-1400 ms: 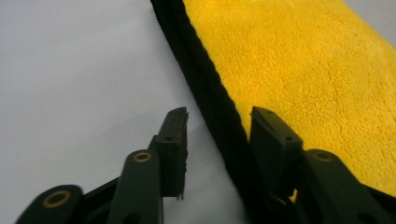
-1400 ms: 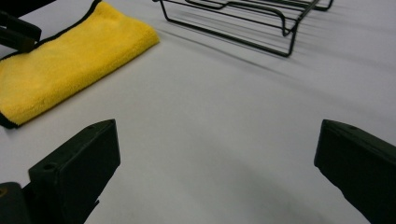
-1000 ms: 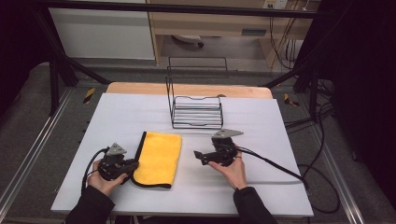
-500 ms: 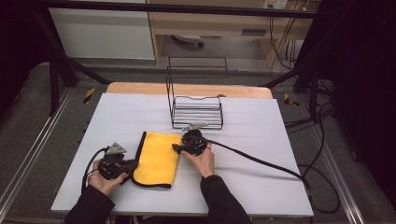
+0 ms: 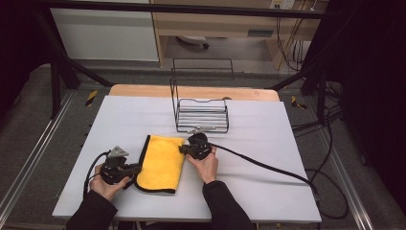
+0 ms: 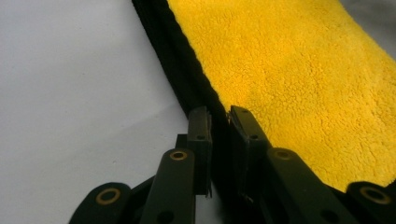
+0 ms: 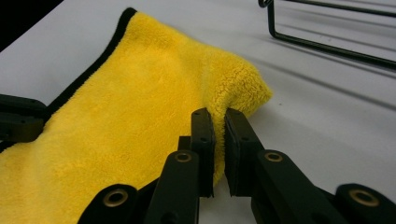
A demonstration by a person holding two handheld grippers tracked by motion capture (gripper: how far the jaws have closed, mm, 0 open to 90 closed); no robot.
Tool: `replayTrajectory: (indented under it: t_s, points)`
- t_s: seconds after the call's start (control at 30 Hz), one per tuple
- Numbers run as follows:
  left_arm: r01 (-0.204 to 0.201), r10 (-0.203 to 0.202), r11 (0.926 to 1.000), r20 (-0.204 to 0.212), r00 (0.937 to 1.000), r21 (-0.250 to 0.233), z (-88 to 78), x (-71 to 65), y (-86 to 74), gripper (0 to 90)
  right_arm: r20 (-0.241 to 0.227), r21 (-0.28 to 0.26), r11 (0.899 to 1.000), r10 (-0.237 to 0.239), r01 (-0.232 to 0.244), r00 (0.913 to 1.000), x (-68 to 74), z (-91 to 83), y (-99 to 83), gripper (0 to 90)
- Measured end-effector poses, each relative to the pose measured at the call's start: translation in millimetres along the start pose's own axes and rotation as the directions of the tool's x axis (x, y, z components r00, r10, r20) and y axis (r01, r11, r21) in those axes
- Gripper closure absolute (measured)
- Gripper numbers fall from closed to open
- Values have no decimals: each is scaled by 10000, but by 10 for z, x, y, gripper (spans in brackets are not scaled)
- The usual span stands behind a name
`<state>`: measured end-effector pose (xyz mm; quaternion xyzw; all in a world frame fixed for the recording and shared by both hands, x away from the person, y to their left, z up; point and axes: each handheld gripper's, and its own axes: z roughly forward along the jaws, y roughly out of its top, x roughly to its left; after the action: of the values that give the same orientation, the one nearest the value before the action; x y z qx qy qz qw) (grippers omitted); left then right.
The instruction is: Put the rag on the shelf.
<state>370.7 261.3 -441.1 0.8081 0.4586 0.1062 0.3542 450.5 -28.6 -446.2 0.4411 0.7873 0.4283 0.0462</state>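
Note:
A folded yellow cloth (image 5: pixel 163 163) with a black hem lies on the white table (image 5: pixel 268 139), between my two hands. My left gripper (image 5: pixel 136 168) is shut on the cloth's black-edged left side; in the left gripper view its jaws pinch the hem (image 6: pixel 219 122) of the yellow cloth (image 6: pixel 289 74). My right gripper (image 5: pixel 184 149) has just closed on the cloth's right edge near its far corner. In the right gripper view the pads clamp a raised fold (image 7: pixel 218 109) of the yellow cloth (image 7: pixel 140 107), and the left gripper shows dark at the left edge (image 7: pixel 18 116).
A black wire rack (image 5: pixel 201 112) stands just behind the cloth and my right hand; its base wire shows in the right gripper view (image 7: pixel 327 44). The right gripper's cable (image 5: pixel 268 165) trails across the table to the right. A wooden strip (image 5: pixel 143 90) borders the table's far edge.
My right gripper has moved left from the open table to the cloth's right edge and closed on it. The left gripper has stayed on the hem.

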Motion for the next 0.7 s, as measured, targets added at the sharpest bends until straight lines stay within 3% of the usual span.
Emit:
replayTrajectory:
  t_s: [0.13, 0.27, 0.33, 0.43, 0.53, 0.63, 0.7]
  points:
    - [-113, 108, 9998, -296, 9995, -168, 10, -28, -9, 685, 202, 46, 9999, -104, 103, 9997, 39, -107, 20, 837]
    - [-78, 75, 9999, -141, 9999, -147, 29, -51, -9, 658, 501, 138, 9994, -309, 302, 9983, 50, -149, -12, 837]
    - [-25, 25, 10000, 92, 10000, -44, 46, -61, -11, 670, 543, 152, 9994, -311, 303, 9980, 43, -157, -30, 837]
    - [159, -160, 9999, 128, 9998, 68, 61, -77, 0, 686, 536, 144, 9997, -198, 191, 9984, 13, -142, -64, 836]
    - [376, -384, 9990, 308, 9988, 249, 59, -73, 20, 763, 553, 82, 9997, -219, 215, 9982, -2, -126, -98, 837]
    - [224, -230, 9994, 206, 9995, 246, 55, -114, 33, 799, 505, 18, 9998, -217, 216, 9985, 8, -193, -88, 838]
    - [225, -236, 9995, 487, 9985, 233, 59, -160, 34, 804, 664, 109, 9994, -340, 334, 9972, 11, -257, -80, 839]
